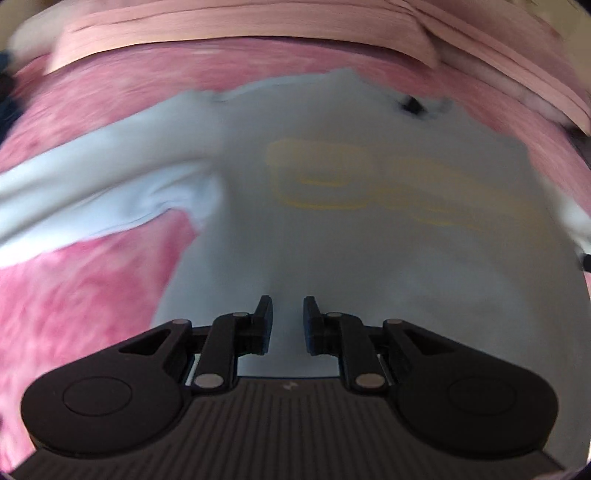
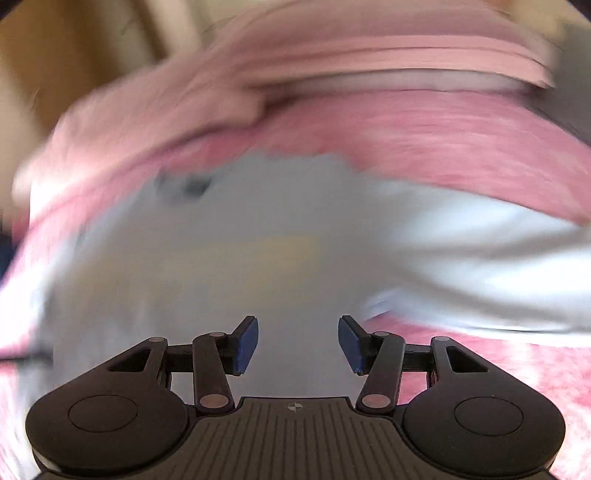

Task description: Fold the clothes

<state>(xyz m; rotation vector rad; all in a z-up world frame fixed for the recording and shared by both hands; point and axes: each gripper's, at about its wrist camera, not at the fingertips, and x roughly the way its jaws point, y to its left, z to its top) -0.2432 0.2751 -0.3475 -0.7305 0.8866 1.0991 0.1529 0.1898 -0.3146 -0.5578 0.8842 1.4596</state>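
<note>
So the white t-shirt (image 1: 369,229) (faint yellow print on it) lies spread flat on a pink mottled blanket (image 1: 74,295) — a folded pink cloth (image 1: 240,29) sits at the far edge. Left gripper (image 1: 288,314) is parted a little, right gripper (image 2: 298,338) spread wider — both empty above the shirt.

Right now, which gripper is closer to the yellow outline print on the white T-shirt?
Left, probably. The left gripper points straight at the yellow outline print on the white T-shirt. From the right gripper the print is only a faint blur ahead.
</note>
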